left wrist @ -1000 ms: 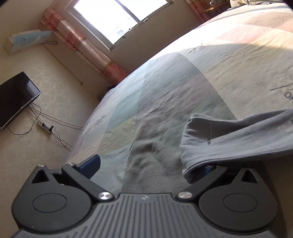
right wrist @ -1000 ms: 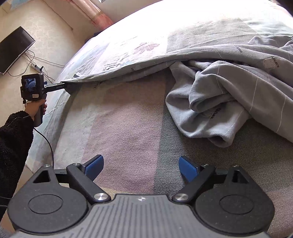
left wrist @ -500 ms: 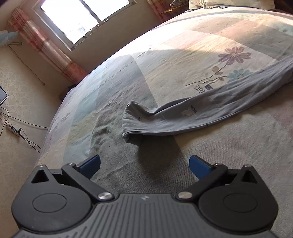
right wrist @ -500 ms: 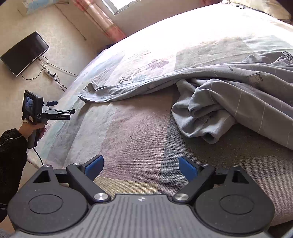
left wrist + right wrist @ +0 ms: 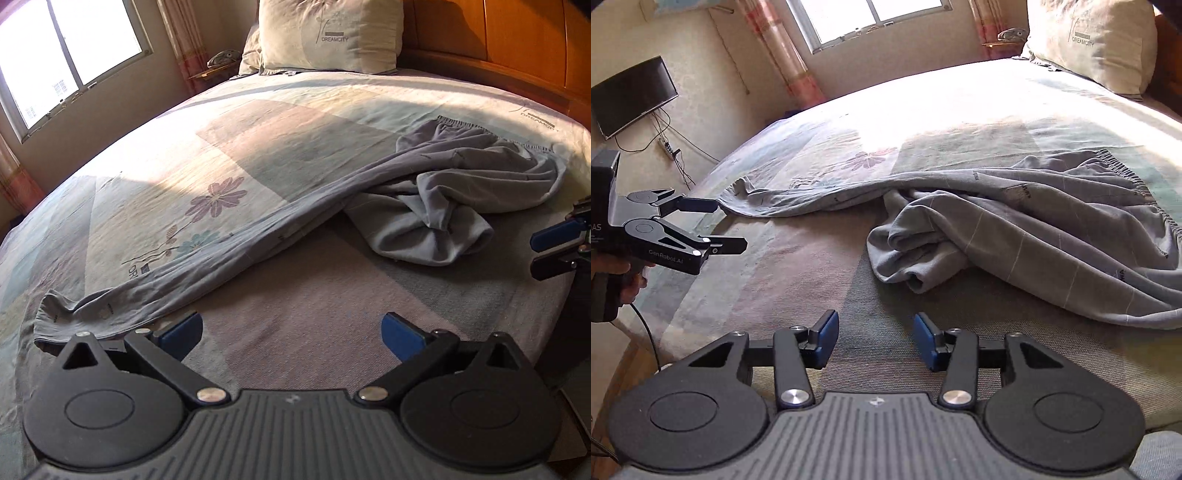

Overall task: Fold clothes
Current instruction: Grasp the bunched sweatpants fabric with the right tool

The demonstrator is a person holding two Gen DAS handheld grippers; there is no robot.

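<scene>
The trousers (image 5: 436, 206) are spread on the bed (image 5: 295, 295), ahead of both grippers. The left gripper (image 5: 291, 328) is held spread, empty. The right gripper (image 5: 874, 338) is being closed on nothing.

Grey trousers (image 5: 443, 192): soft matt cloth, creased, thin pale stripes, gathered elastic waistband. Bedspread (image 5: 295, 295) beneath the trousers: matt woven cloth, slightly coarse, printed flowers. Pillow (image 5: 328, 37) beyond the trousers: matt cloth. Headboard (image 5: 517, 37) behind the pillow: glossy wood. Left gripper (image 5: 291, 330): matt black plastic, blue pads, shiny metal pivots. Right gripper (image 5: 874, 338): same.
</scene>
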